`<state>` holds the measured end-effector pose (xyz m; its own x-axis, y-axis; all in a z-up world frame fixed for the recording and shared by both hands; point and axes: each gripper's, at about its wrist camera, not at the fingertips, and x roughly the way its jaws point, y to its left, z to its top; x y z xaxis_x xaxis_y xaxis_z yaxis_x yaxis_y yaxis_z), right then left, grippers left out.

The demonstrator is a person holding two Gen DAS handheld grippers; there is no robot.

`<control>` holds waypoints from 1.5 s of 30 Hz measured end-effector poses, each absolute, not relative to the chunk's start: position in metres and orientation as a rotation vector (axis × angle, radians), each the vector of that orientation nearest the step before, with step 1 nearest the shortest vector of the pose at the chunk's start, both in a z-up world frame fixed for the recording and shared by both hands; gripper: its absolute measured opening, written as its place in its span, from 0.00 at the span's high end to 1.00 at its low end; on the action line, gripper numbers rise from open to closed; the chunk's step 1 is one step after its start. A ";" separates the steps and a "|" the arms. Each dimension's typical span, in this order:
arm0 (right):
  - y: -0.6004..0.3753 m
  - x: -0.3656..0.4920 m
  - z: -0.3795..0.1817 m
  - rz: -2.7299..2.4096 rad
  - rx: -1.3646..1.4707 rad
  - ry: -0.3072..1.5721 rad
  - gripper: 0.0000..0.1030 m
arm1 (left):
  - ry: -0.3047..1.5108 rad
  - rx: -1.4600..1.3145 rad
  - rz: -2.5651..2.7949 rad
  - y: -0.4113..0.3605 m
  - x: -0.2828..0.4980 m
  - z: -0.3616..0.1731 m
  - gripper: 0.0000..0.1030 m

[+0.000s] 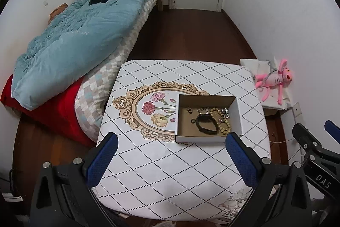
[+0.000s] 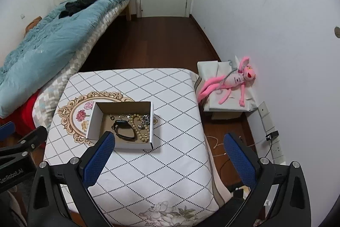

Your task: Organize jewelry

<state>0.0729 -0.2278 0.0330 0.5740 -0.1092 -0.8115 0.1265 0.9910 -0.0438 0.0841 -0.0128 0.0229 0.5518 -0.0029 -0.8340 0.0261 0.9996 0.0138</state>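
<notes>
Both hovering above the near half of the small table covered in white quilted cloth with black dotted diamonds (image 1: 161, 163), well short of the work: left gripper with blue textured pads (image 1: 170, 157) spread wide and empty, right gripper of the same build (image 2: 170, 154) likewise wide apart, holding nothing. Jewelry all lying together in the shallow open cardboard box, white outside and brown inside (image 1: 207, 138), sitting on the cloth at the right edge of the printed gilt oval with flowers (image 1: 136, 107). Judging from that, either sorting barely begun or collecting nearly finished; impossible to say which from here. Best to steady the light box with one gripper at a wall while the other descends from above, fingers narrowed first to fit inside the walls. Sensible first pick: the black oval band, smooth and stiff-looking (image 2: 124, 131), lying foremost and clear enough to pinch across one side. Harder next: the string of round cream beads (image 2: 139, 124), looped and limp, likely to drag neighbours along, so lift slowly from a single bead. Hardest: the glittering silver-toned metal pieces (image 2: 145, 119), tangled, too small to tell apart, and the small dark rings (image 1: 189, 110) near the far wall, needing a fingertip pinch. Soft padded cloth beneath, so possible give under pressure.
</notes>
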 end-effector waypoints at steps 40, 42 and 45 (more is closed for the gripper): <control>-0.227 0.084 0.011 -0.135 0.003 1.010 0.00 | 1.016 0.047 -0.030 -0.019 0.093 0.002 0.00; -0.227 0.084 0.011 -0.133 0.003 1.011 0.00 | 1.012 0.046 -0.031 -0.019 0.092 0.002 0.00; -0.226 0.084 0.012 -0.134 0.002 1.011 0.00 | 1.011 0.047 -0.030 -0.020 0.092 0.002 0.00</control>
